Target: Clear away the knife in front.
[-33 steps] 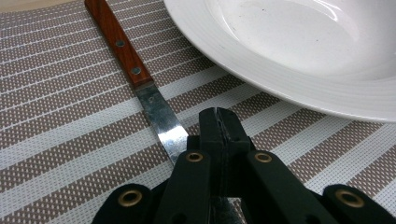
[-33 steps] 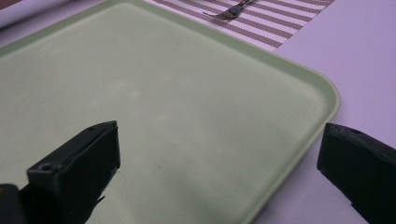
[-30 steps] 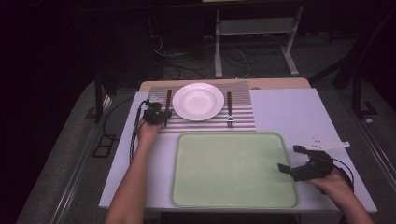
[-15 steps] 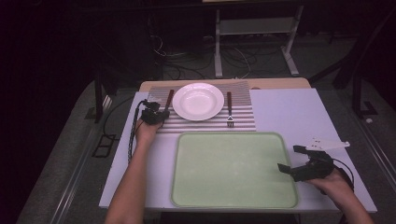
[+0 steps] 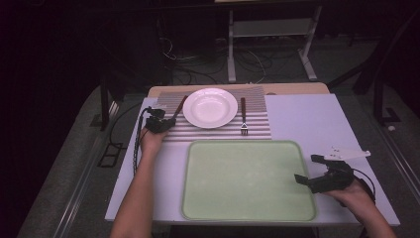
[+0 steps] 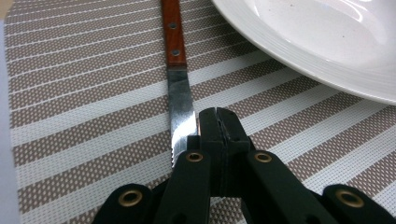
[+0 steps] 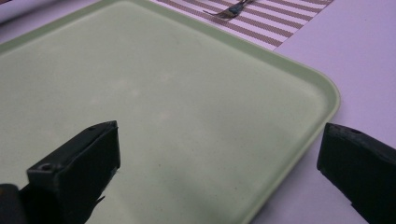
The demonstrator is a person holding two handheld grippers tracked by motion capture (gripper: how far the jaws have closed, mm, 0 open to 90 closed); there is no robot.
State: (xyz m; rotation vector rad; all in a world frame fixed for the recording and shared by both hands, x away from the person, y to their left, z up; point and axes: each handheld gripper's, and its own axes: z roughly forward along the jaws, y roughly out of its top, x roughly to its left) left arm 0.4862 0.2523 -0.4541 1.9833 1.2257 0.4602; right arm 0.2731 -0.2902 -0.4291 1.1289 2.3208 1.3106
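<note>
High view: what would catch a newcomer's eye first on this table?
The big pale green tray fills the near middle of the table, bare, with the right tool open at its right edge. Beyond it, a white plate sits on a striped placemat between a knife and a fork. The left tool is shut beside the knife's blade.

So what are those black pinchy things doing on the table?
A person holds one in each hand. The left gripper is closed, its tips down on the striped placemat right beside the knife blade, next to the white plate. Whether it actually pinches the blade is hard to tell. The right gripper is wide open over the corner of the empty green tray. A fork lies on the plate's other side.
</note>
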